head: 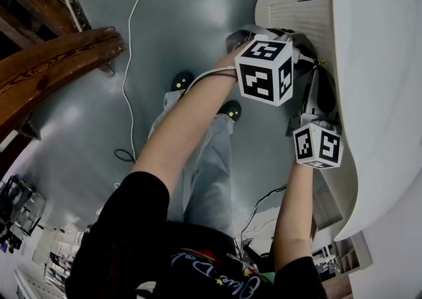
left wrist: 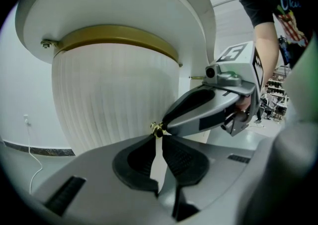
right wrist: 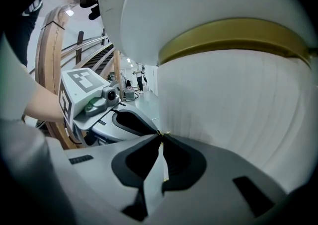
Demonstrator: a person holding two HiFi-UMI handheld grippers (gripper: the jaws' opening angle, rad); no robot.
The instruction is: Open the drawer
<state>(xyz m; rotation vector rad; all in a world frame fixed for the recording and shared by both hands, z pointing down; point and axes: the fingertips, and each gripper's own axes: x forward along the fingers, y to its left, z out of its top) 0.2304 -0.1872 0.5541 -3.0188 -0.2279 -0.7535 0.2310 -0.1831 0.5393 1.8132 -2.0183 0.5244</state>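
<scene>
**Step in hand.** The drawer front, a white ribbed curved panel [left wrist: 114,95], is found at the far side of both grippers, below a dull gold metal band [left wrist: 117,37] and a smooth white round top [left wrist: 109,5]. No gap can be made out around the panel, so the drawer is judged not yet drawn out.

**Tool state.**
- The left gripper [left wrist: 158,137] is seen narrowed to a pinch on the small brass knob [left wrist: 157,129].
- The right gripper [right wrist: 161,137] is likewise drawn narrow, with gold glints of the same knob at its tips.
- The tips of both tools meet at that one point.

**Recommended handling.** The pull is best made straight toward the person, square to the panel. Both grips should be kept firm, as so small and polished a knob is judged liable to slip. Sideways twist is to be avoided.

**Materials.** The panel is finely fluted and matt. The band appears brushed. The jaw pads are dark and dimpled, set in smooth grey shells. The grey-blue floor [head: 165,27] is glossy.
</scene>
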